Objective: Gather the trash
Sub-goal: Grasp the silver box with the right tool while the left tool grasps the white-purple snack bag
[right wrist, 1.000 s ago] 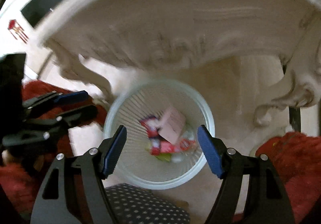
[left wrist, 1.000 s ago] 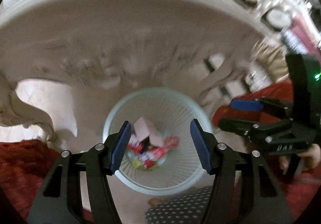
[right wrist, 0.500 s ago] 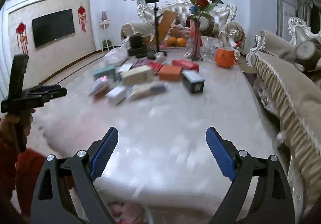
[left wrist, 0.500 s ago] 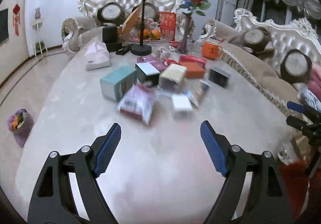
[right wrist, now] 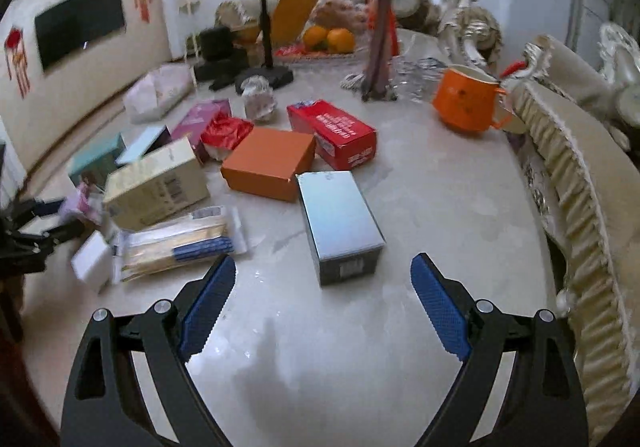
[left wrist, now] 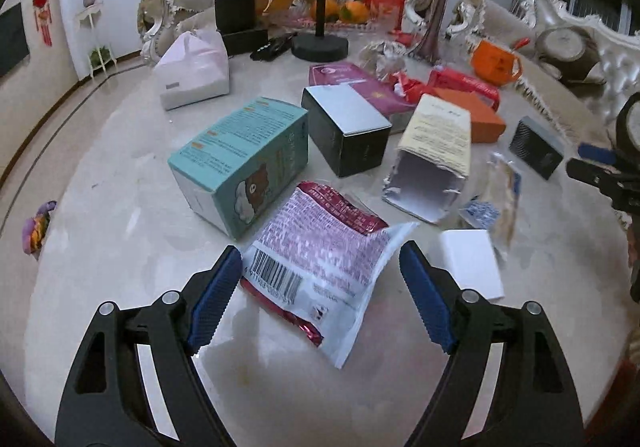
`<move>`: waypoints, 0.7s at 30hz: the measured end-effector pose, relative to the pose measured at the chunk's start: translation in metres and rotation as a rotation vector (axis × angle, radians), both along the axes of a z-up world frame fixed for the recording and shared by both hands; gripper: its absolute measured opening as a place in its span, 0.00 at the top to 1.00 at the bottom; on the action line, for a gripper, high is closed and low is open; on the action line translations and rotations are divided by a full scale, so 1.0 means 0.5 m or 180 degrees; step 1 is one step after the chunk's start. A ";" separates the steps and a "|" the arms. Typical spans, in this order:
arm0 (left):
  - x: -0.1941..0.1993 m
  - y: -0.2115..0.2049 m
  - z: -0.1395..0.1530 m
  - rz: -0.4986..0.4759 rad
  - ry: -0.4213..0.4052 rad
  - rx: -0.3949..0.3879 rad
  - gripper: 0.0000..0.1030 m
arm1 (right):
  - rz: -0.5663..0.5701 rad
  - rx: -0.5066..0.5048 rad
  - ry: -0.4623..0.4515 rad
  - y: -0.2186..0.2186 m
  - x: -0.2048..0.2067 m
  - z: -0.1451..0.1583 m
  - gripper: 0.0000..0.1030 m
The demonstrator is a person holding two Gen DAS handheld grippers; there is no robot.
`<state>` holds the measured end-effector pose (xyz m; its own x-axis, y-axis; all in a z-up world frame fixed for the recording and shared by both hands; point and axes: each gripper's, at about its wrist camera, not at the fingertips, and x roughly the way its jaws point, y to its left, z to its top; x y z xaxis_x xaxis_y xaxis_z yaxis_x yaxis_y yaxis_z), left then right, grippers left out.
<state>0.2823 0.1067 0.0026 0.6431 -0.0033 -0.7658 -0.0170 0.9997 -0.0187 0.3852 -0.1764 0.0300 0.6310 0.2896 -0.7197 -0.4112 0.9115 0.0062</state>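
Both grippers hang over the pale marble bench (left wrist: 120, 207) with jaws wide and empty. The left gripper (left wrist: 322, 297) frames a crinkled snack packet (left wrist: 324, 251) with a barcode; the print is too small to read. Only the right gripper (right wrist: 323, 303) view shows the silver-grey box (right wrist: 340, 223) end-on. Beyond lie a teal bear-printed box (left wrist: 244, 159), an orange box (right wrist: 268, 163), a red carton (right wrist: 332, 131), an orange mug (right wrist: 466, 103), then ornate sofas.

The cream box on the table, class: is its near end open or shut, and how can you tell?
Open. The cream box lies on its side on the table; its torn end shows a bare white inside, nothing visible in it.
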 end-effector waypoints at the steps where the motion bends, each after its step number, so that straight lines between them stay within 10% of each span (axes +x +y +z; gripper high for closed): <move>1: 0.005 0.001 -0.002 0.0011 0.0025 0.0017 0.23 | -0.0010 -0.0091 0.0011 0.009 0.013 -0.008 0.17; 12: 0.027 0.013 -0.015 0.0131 0.0174 0.0013 0.31 | -0.0151 -0.0035 0.0222 0.012 0.095 -0.042 0.20; 14: 0.030 0.016 -0.017 0.0144 0.0181 0.0008 0.45 | -0.0125 -0.0046 0.0308 0.016 0.096 -0.048 0.57; 21: 0.015 0.020 -0.012 0.0113 0.0133 -0.0157 0.50 | -0.0172 0.0088 0.0401 0.007 0.064 -0.046 0.60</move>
